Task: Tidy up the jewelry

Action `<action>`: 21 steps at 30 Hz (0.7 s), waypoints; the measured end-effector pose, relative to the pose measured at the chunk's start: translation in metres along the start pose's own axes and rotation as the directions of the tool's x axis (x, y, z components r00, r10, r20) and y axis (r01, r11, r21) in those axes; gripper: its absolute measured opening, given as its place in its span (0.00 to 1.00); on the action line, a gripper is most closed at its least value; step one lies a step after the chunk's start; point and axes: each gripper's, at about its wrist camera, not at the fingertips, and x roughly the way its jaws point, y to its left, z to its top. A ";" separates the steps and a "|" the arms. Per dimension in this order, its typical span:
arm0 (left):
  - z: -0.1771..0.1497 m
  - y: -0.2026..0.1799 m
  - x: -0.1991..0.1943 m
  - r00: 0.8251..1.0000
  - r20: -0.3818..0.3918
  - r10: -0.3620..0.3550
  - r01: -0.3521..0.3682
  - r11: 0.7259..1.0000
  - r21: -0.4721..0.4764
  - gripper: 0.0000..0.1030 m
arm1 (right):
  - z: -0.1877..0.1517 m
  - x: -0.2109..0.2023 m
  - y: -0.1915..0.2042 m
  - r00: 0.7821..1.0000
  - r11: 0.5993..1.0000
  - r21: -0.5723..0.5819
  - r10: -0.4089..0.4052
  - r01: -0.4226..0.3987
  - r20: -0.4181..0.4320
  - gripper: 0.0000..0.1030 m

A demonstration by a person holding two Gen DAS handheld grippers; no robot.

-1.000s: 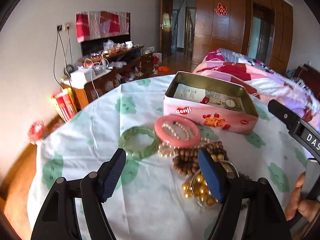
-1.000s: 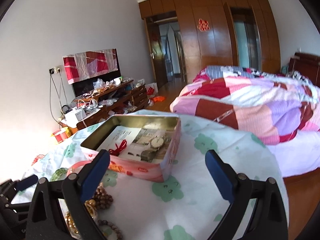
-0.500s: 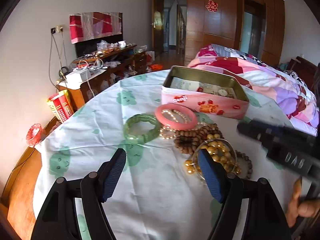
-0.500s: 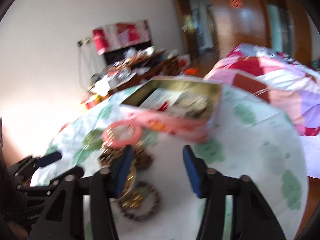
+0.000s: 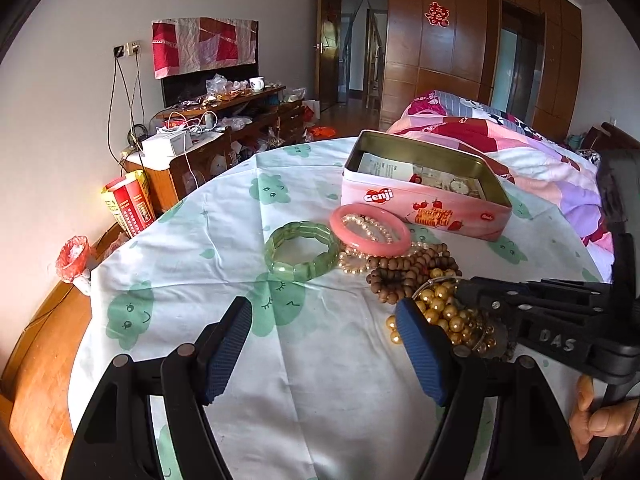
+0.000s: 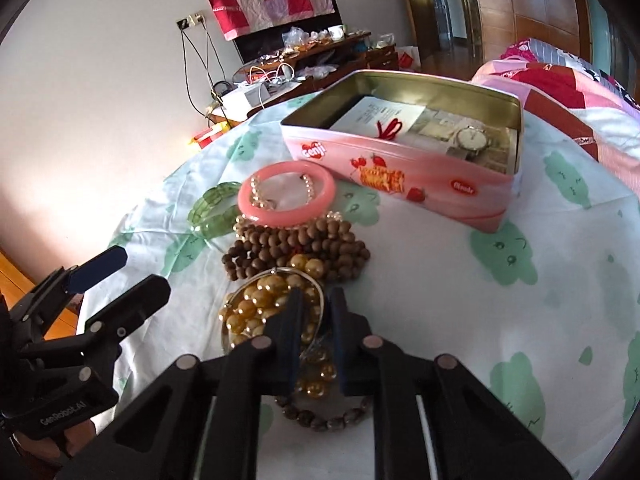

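Observation:
Jewellery lies heaped on the tablecloth: a green bracelet [image 5: 296,270] [image 6: 212,216], a pink bangle [image 5: 338,226] [image 6: 280,218], brown wooden beads [image 5: 404,272] [image 6: 300,248], gold beads [image 5: 440,312] [image 6: 256,304] inside a thin silver bangle [image 6: 280,272], and a dark bead bracelet [image 6: 320,424]. Behind them stands an open pink tin [image 5: 424,208] [image 6: 400,152] with papers and a watch [image 6: 472,138]. My right gripper [image 6: 318,300] [image 5: 464,288] is down on the gold beads, its jaws closing to a narrow gap that pinches the silver bangle's rim. My left gripper [image 5: 322,312] [image 6: 128,276] hovers wide open and empty, nearer than the pile.
The round table [image 5: 180,264] drops off at left toward a wooden floor and a cluttered low cabinet [image 5: 208,136]. A bed with a patchwork quilt [image 5: 520,148] stands right of the table. A hand [image 5: 600,420] holds the right gripper's handle.
The right gripper swung down and left from the tin onto the gold beads, and its jaws went from wide open to nearly together. The left gripper stayed open and barely moved.

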 end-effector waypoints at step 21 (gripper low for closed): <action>0.002 0.011 0.006 0.998 -0.030 -0.060 0.057 0.996 -0.066 0.72 | 0.020 -0.055 -0.009 0.942 0.971 0.050 0.215 -0.235 0.257 0.13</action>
